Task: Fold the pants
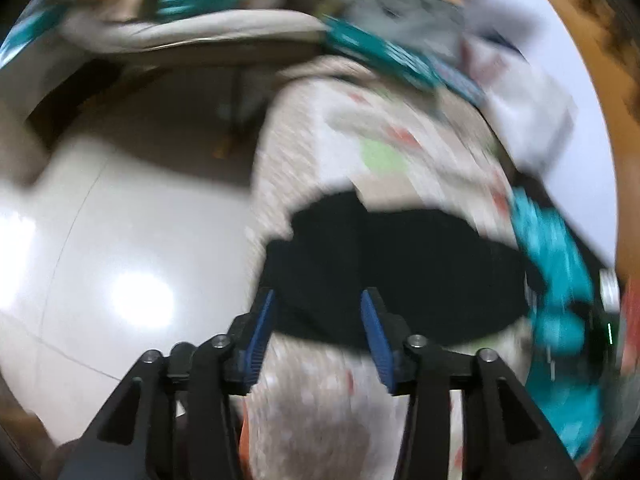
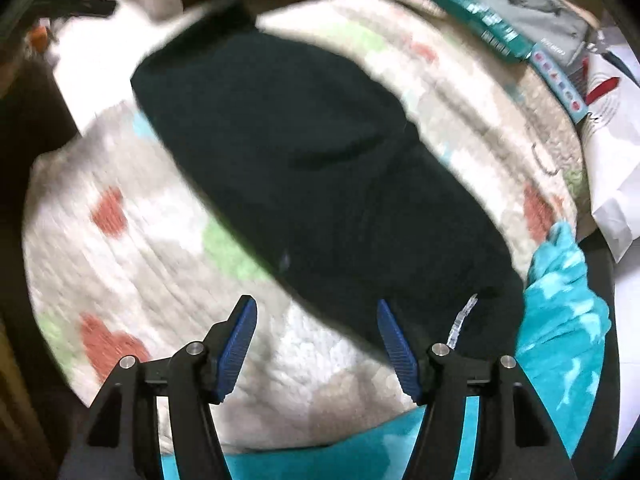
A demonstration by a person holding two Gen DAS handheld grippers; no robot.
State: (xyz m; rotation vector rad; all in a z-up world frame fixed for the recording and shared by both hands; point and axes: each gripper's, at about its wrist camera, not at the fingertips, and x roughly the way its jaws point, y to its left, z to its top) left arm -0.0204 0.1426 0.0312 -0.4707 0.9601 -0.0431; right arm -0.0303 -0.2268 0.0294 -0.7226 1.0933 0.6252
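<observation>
The black pants (image 2: 304,168) lie spread on a beige blanket with red and green patches (image 2: 132,240). In the left wrist view the pants (image 1: 392,272) lie just beyond my fingers. My left gripper (image 1: 318,300) is open and empty, its tips at the near edge of the pants. My right gripper (image 2: 316,308) is open and empty, hovering over the blanket at the pants' near edge. Both views are blurred by motion.
A teal cloth (image 2: 560,300) lies at the right of the pants and shows in the left wrist view (image 1: 556,280). Teal boxes (image 2: 472,12) and white papers (image 2: 612,152) sit at the far right. Glossy floor (image 1: 120,240) lies left of the blanket.
</observation>
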